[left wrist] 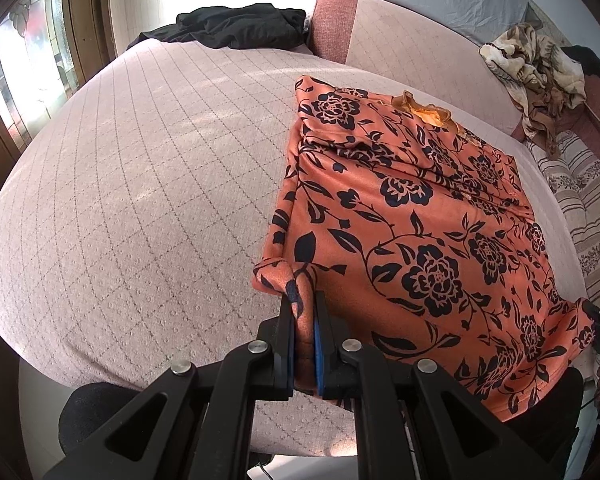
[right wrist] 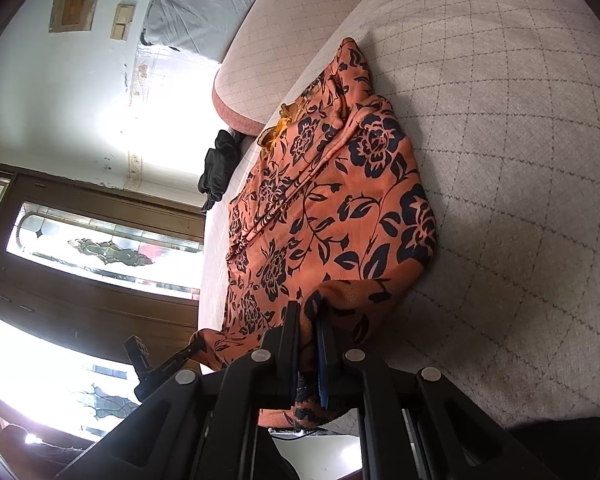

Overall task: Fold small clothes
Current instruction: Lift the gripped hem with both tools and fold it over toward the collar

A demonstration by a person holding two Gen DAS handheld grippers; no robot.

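1. While both grippers hold the near hem, the left gripper has its fingers clamped on the left near corner of the orange floral garment, a small roll of cloth bunched up between the pads.
2. At the other near corner, the right gripper is likewise pinched shut on a thick gather of the same hem, right at the near edge of the quilted cushion.
3. Beyond the grippers, the garment lies mostly flat on the right half of the cushion, its sides already turned in and creased; its collar points toward the far edge.
4. Judging by this hold, the step in hand is to lift the near hem and carry it to the collar end, halving the length.
5. To do it well, raise both corners together and keep the hem taut between them, so the middle does not sag.
6. Move both hands evenly so the turned-in sides stay put, and lay the hem square to the far end before letting go.
7. Farther off, a black garment lies at the far edge, well apart, and a crumpled patterned blanket sits at the far right.
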